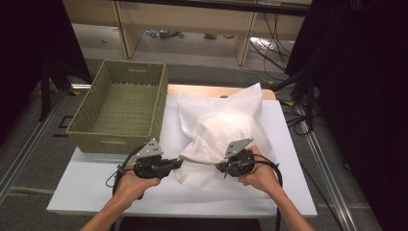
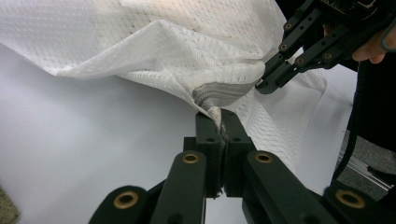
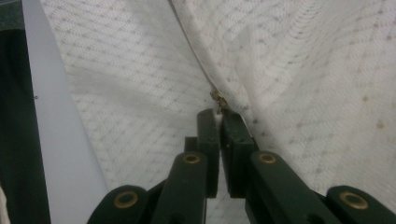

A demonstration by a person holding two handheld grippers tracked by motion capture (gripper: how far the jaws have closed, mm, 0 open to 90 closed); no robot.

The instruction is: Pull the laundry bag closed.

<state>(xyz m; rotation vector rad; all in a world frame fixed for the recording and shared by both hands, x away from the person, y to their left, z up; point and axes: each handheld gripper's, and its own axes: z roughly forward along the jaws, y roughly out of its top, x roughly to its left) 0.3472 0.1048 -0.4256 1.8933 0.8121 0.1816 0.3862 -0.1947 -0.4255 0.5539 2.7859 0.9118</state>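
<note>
A white mesh bag [image 1: 226, 125], bulging with something inside, lies on the white table [image 1: 96, 183]. My left gripper [image 1: 180, 162] holds the bag's near left corner; in the left gripper view its jaws [image 2: 219, 116] are shut on a bunched fold of the mesh [image 2: 187, 42]. My right gripper [image 1: 219, 167] is at the bag's near edge, a short way to the right, and appears in the left gripper view [image 2: 266, 84] biting the same fold. In the right gripper view its jaws [image 3: 218, 114] are shut on the small metal zipper pull [image 3: 217, 100] of the bag [image 3: 303, 70].
An empty woven green basket [image 1: 115, 139] stands at the table's far left, close to the bag. Bare white tabletop runs along the near edge and left of my hands. Cables and dark stands lie on the floor to the right.
</note>
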